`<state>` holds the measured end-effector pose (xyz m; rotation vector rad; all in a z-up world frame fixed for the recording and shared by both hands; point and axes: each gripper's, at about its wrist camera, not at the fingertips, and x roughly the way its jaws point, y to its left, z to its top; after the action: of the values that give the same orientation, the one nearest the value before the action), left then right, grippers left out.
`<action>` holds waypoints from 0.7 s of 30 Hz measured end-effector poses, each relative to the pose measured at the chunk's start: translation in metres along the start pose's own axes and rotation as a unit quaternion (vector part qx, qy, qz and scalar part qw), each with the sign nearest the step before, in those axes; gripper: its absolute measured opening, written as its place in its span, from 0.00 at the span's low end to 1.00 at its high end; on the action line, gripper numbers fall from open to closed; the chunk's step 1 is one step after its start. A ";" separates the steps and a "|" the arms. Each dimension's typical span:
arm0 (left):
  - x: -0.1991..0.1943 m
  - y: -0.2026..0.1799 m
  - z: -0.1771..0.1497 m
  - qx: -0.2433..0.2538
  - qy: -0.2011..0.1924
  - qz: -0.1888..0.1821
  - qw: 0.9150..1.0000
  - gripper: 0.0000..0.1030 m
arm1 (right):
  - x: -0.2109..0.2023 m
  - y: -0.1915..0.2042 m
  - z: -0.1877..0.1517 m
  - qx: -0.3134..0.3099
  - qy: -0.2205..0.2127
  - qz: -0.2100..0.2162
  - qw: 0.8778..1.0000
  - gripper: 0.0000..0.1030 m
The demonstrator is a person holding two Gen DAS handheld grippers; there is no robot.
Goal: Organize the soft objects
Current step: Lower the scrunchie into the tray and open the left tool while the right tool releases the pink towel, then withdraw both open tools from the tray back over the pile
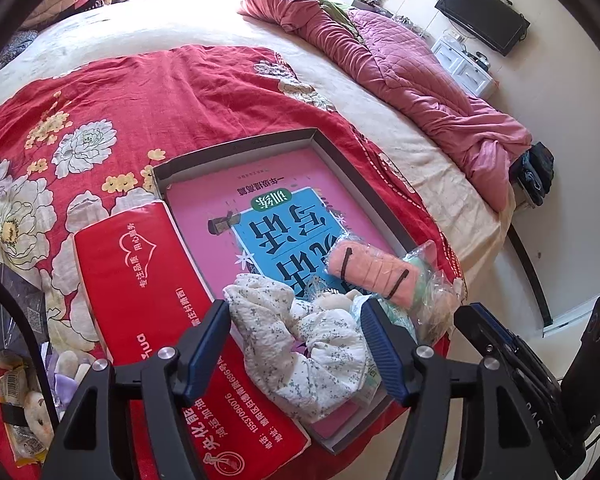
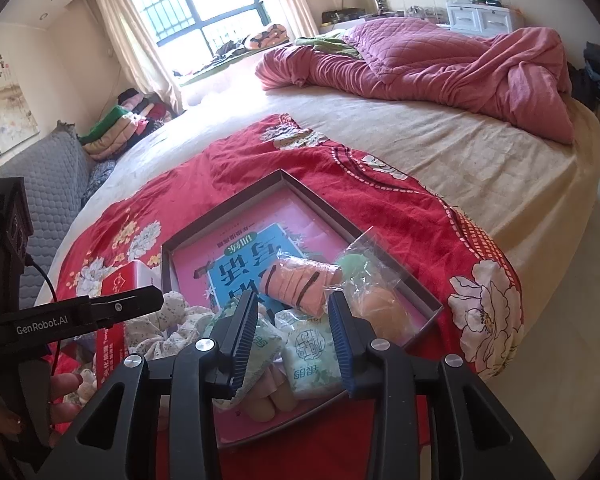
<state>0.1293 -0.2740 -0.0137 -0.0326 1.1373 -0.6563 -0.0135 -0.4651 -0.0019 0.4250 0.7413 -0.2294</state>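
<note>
A shallow grey box (image 1: 236,148) (image 2: 228,204) lies on the red flowered cloth with a pink and blue book (image 1: 284,216) flat inside it. My left gripper (image 1: 294,306) hangs open over the box's near end. A white flowered scrunchie (image 1: 300,344) (image 2: 168,320) lies loose between its fingers. My right gripper (image 2: 293,298) stands open just above two green-and-white tissue packs (image 2: 310,356) resting in the box. The left one (image 2: 260,340) runs under its left finger. A pink striped roll (image 1: 364,272) (image 2: 300,284) and a crinkled plastic bag (image 1: 432,280) (image 2: 364,280) lie beyond.
A red tissue packet (image 1: 140,280) lies against the box's left side. Small wrapped items (image 1: 20,400) and a dark carton (image 1: 16,312) sit at far left. A rumpled pink quilt (image 2: 440,64) covers the far bed. The bed edge drops away on the right.
</note>
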 end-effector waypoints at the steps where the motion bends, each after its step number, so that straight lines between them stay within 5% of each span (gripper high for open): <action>1: -0.001 0.001 -0.001 0.000 0.000 0.001 1.000 0.65 | 0.000 0.000 0.000 -0.001 0.000 -0.001 1.000 0.38; 21: -0.025 -0.014 -0.013 0.027 -0.016 0.028 0.999 0.80 | -0.010 0.003 0.000 0.002 0.007 -0.012 1.000 0.55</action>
<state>0.1055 -0.2688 0.0061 0.0359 1.0857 -0.6343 -0.0203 -0.4621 0.0059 0.4211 0.7604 -0.2504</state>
